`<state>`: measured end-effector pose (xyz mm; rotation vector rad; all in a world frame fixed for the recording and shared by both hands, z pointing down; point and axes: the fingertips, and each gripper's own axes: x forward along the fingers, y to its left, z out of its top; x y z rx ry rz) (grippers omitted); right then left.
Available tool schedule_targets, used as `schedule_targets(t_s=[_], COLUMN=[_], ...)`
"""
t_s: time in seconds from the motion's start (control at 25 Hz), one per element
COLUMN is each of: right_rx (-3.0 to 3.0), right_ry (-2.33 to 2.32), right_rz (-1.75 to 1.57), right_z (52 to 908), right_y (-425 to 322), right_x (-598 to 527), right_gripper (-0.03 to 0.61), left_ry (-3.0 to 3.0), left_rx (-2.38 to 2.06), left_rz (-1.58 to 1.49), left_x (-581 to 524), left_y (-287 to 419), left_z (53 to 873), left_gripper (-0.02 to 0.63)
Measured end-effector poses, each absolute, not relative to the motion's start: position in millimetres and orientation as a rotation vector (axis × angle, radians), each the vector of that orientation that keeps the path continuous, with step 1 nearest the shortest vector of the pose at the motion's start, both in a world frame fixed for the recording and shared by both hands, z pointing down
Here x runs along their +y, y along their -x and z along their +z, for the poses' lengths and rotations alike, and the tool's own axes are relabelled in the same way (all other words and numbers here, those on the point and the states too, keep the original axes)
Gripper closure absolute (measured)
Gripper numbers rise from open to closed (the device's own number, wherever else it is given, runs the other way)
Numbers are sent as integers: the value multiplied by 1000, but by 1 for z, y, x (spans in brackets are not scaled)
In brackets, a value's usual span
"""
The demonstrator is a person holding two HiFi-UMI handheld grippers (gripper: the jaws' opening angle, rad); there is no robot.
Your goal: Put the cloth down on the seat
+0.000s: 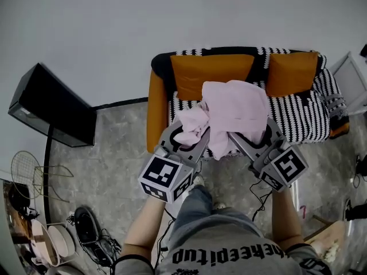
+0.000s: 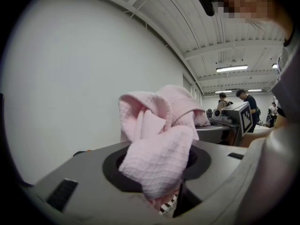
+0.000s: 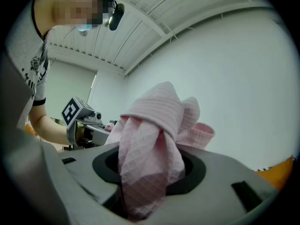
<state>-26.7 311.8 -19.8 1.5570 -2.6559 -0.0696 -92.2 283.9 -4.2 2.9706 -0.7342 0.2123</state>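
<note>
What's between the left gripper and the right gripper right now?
The bunched pink cloth, gripped at each side by the left gripper and right gripper, spans the gap; the head view shows it.

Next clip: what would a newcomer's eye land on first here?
A bunched pink cloth, clamped on either side by the left tongs and right tongs, is held over the sofa. Behind it, the seat's black-and-white striped cover and two orange cushions stand out.

The head view looks steeply down on the sofa [image 1: 298, 116], left tool [image 1: 192, 136] and right tool [image 1: 252, 135]. Each tool view sits close behind its jaws, angled up at wall [image 2: 70, 78] and ceiling [image 2: 225, 32]; all share the cloth [image 1: 235, 107].
</note>
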Motion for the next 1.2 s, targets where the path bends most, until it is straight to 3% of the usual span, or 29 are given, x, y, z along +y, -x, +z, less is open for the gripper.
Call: schedule_targets(t_s=[0.2, 1.2], right_rx=[-2635, -2523], right_ry=[-1568, -1674], right_rz=[-42, 45], right_z=[-25, 9], right_y=[22, 16], right_x=[235, 141], right_gripper=[364, 364], left_ry=[-2956, -2936], left_rx=[-702, -553], left_rz=[216, 278], left_x=[206, 107], left_y=[87, 78], left_z=[-9, 26], left_gripper=[419, 419])
